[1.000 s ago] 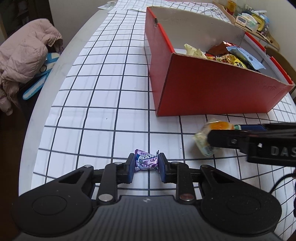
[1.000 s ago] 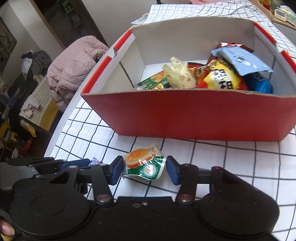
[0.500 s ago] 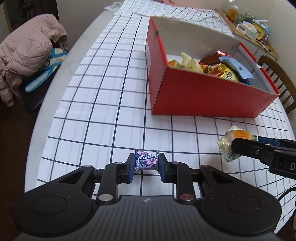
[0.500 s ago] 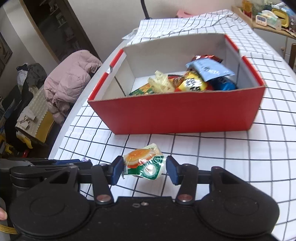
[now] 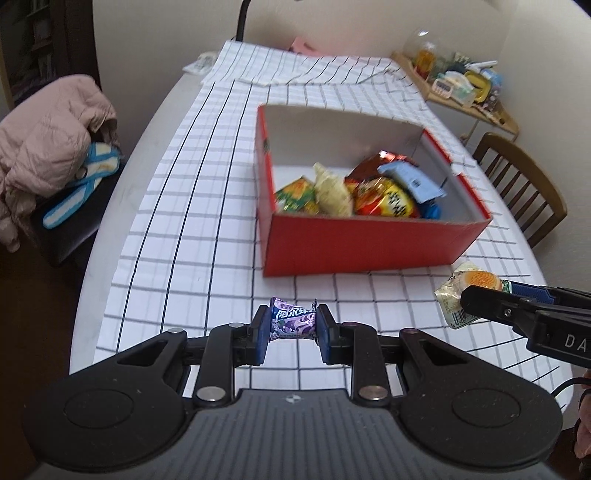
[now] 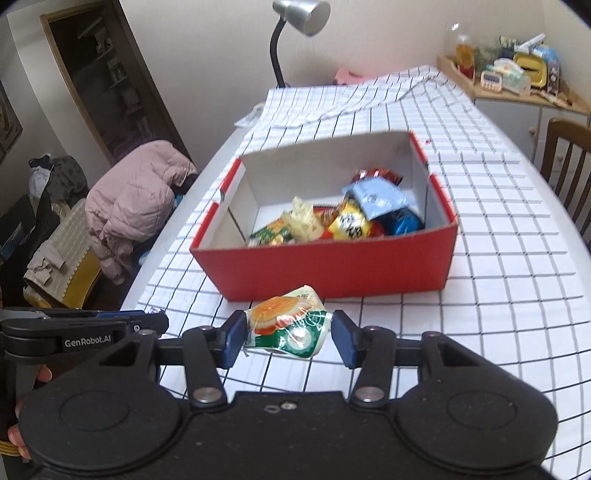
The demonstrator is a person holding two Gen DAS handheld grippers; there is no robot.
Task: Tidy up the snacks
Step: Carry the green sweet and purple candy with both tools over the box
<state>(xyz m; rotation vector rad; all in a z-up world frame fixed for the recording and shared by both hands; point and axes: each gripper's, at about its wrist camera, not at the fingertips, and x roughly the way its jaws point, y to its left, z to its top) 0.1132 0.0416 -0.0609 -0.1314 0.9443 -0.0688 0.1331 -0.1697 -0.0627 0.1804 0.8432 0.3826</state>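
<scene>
My left gripper (image 5: 291, 330) is shut on a small purple candy (image 5: 292, 322) and holds it above the checked tablecloth, in front of the red box (image 5: 369, 243). My right gripper (image 6: 288, 338) is shut on a green and orange snack packet (image 6: 288, 326), also held in the air before the red box (image 6: 332, 266). The packet shows in the left wrist view (image 5: 463, 291) at the right, in the right gripper's fingers (image 5: 495, 304). The left gripper shows at the left of the right wrist view (image 6: 88, 330). The box holds several snack packets (image 5: 373, 188).
A pink jacket (image 5: 44, 147) lies on a chair left of the table. A wooden chair (image 5: 517, 177) stands at the right. A shelf with clutter (image 5: 461, 88) is at the back right. A lamp (image 6: 299, 22) stands behind the table. The table edge (image 5: 110, 206) runs along the left.
Both grippers have risen and drawn back from the red box with their snacks still held. The box now looks smaller and its inside shows more.
</scene>
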